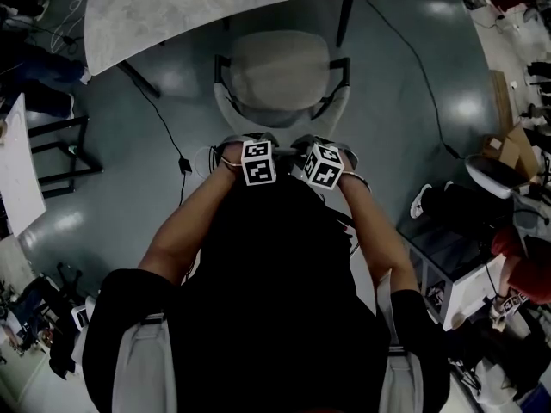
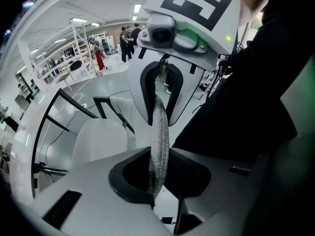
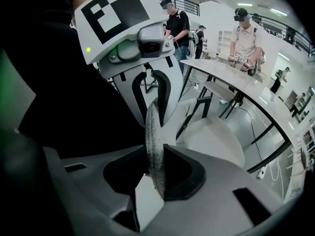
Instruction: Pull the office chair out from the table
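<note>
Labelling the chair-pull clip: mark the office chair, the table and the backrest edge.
office chair (image 1: 280, 67): head view, middle of the seat.
table (image 1: 215, 3): head view, bare tabletop.
backrest edge (image 2: 158, 132): left gripper view, mesh rim between the jaws.

Office chair (image 1: 280, 71) just before table (image 1: 172, 11); L gripper (image 1: 244, 143) beside R gripper (image 1: 334, 151), both on backrest (image 2: 158, 146).

Glossy dark floor (image 1: 405, 119), furniture standing on it
An office chair (image 1: 280, 76) is seen at 12 o'clock by a white-topped table (image 1: 198, 7); a black cable (image 1: 161, 114) is laid at 10 o'clock.
</note>
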A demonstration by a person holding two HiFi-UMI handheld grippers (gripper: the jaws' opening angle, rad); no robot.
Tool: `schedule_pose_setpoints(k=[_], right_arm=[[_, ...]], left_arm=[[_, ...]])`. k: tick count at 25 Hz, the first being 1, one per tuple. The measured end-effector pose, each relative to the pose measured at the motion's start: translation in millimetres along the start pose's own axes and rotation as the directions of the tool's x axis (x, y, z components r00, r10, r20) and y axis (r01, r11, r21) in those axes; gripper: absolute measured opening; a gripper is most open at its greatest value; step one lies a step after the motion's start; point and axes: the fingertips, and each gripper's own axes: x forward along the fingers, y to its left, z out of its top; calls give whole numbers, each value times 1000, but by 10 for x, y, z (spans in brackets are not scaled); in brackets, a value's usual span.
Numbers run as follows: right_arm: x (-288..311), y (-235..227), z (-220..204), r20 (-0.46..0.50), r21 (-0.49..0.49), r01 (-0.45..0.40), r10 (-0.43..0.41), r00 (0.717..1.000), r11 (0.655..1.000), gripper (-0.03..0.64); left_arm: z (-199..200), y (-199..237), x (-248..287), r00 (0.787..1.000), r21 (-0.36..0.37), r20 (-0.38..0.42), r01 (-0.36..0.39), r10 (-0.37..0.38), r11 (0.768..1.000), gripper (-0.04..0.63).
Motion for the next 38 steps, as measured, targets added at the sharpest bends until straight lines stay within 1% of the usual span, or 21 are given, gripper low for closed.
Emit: schedule_pose_setpoints(k=[4,11,16,19,23,27,32,38], right_arm=[[3,264,-26,-2,13,-3,3,1000,1000,95],[112,713,59,-12,49,-14,15,1000,999,94],[138,963,110,-12,96,12,-10,1000,995,94],[161,1122,129,-16,107,20,-19,1000,994,95],[162,1315,84,-17,119,37,-35,999,992,95],[149,1516,30,-23,123,37,-34,999,992,95],[113,1740,-64,-22,118,24,-22,1000,993,95],[3,2022,-278,-27,104,11,-8,1000,995,94]], left_arm=[[-17,-264,7,1000,13,0,15,-15,1000,86],[-206,-685,-43,999,33,-13,39,-39,999,86],[-290,-931,-83,998,59,-17,53,-53,997,86],[-340,-1085,-94,998,72,-14,60,-59,996,86],[-336,-1284,-71,998,81,-8,66,-66,995,86],[-318,-1493,-48,997,85,-15,78,-77,993,86],[-267,-1729,-7,996,71,-26,88,-86,994,86],[-85,-2048,82,995,48,-26,93,-91,995,84]])
